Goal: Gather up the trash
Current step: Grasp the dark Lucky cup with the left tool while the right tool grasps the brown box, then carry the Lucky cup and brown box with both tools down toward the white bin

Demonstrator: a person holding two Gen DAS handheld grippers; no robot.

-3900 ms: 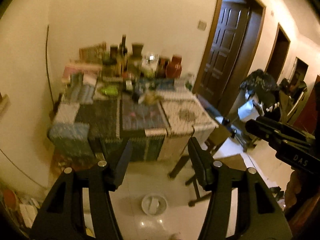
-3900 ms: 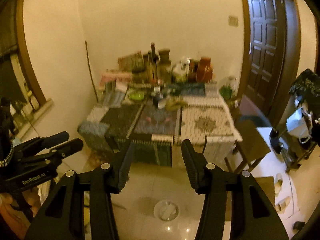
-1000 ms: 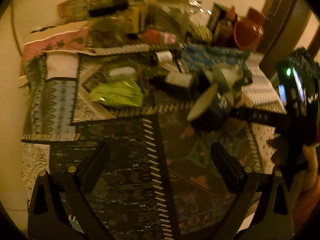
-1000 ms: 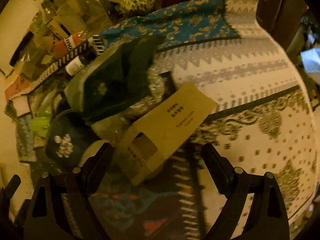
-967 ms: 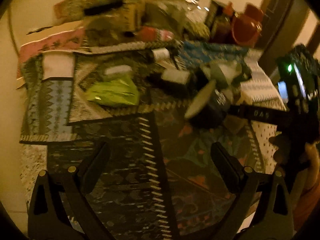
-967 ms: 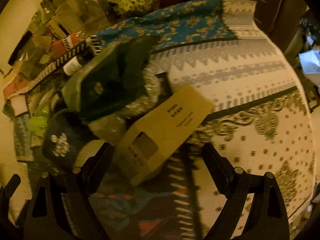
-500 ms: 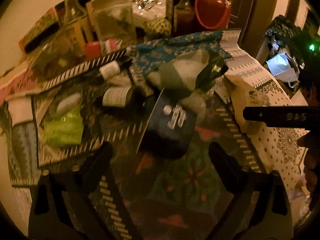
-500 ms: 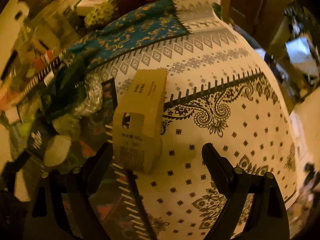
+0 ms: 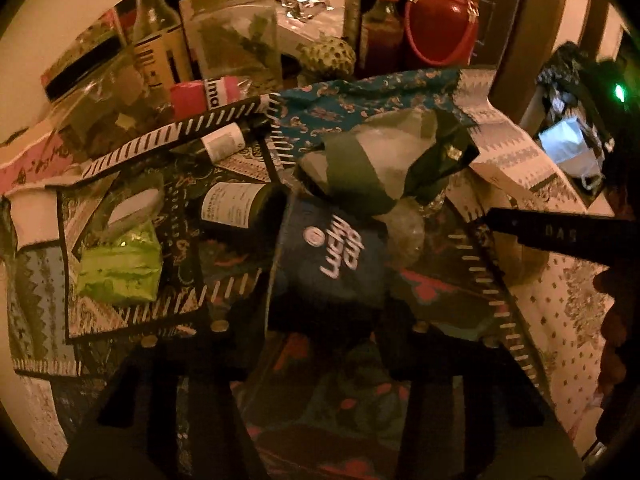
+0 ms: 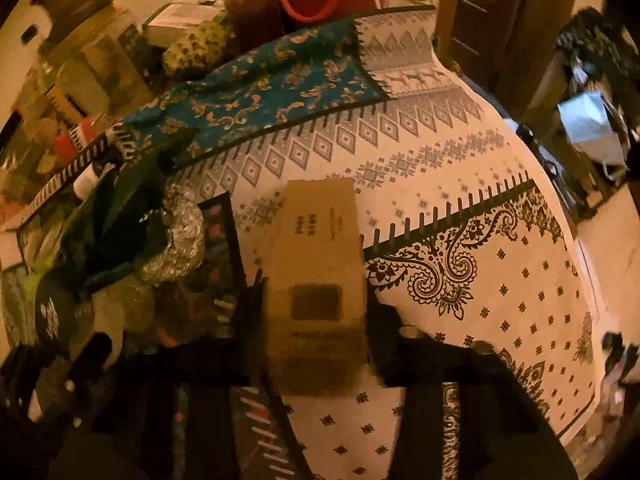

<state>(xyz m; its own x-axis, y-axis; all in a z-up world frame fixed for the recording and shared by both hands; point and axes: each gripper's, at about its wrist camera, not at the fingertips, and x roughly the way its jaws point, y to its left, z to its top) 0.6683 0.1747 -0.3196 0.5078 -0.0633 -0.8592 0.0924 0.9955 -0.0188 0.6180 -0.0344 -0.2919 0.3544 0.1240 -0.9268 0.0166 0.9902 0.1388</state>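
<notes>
Both grippers closed in: left gripper [image 9: 320,320] cup [image 9: 332,264]; right gripper [image 10: 316,332] carton [image 10: 316,280].

Cardboard box [image 10: 316,280]: matt brown paperboard, printed txt, dark window cutout. Paper cup [image 9: 332,260]: dark blue, matt, white logo. Foil wad [image 10: 176,240]: crinkled shiny metal. Tablecloths [image 10: 460,200]: woven printed cloth, matt. Green packet [image 9: 118,264]: glossy plastic. Jar [image 9: 236,40]: clear glass, glossy. Red jug [image 9: 440,28]: smooth plastic w/ sheen.
</notes>
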